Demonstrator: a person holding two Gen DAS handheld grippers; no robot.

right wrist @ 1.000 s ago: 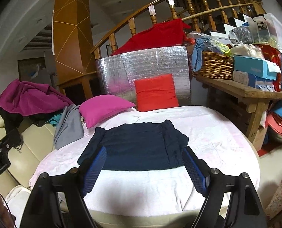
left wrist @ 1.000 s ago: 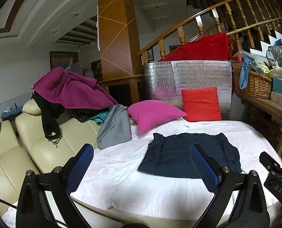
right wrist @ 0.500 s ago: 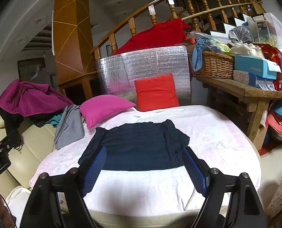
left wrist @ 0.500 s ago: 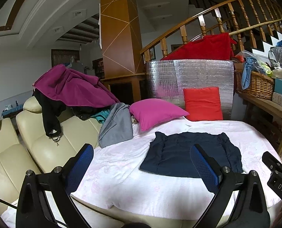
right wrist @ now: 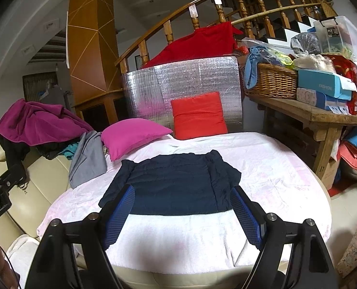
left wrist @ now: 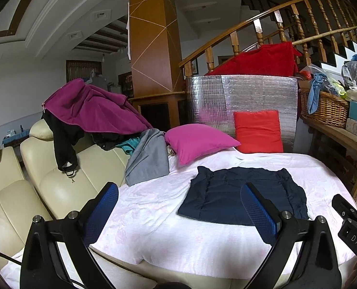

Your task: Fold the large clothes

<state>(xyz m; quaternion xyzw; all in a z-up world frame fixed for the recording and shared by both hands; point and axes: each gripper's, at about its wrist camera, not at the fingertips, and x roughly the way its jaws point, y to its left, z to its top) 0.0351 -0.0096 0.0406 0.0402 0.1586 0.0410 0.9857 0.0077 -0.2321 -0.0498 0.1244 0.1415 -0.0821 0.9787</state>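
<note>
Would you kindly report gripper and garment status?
Left gripper open, empty. Right gripper open, empty. Navy garment flat on white cover, partly folded. Nothing blocking.

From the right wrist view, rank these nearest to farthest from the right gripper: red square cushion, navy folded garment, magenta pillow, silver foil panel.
From the right gripper:
1. Navy folded garment, straight ahead on the white cover.
2. Magenta pillow, ahead-left.
3. Red square cushion, centre back.
4. Silver foil panel, directly behind the cushion.
</note>
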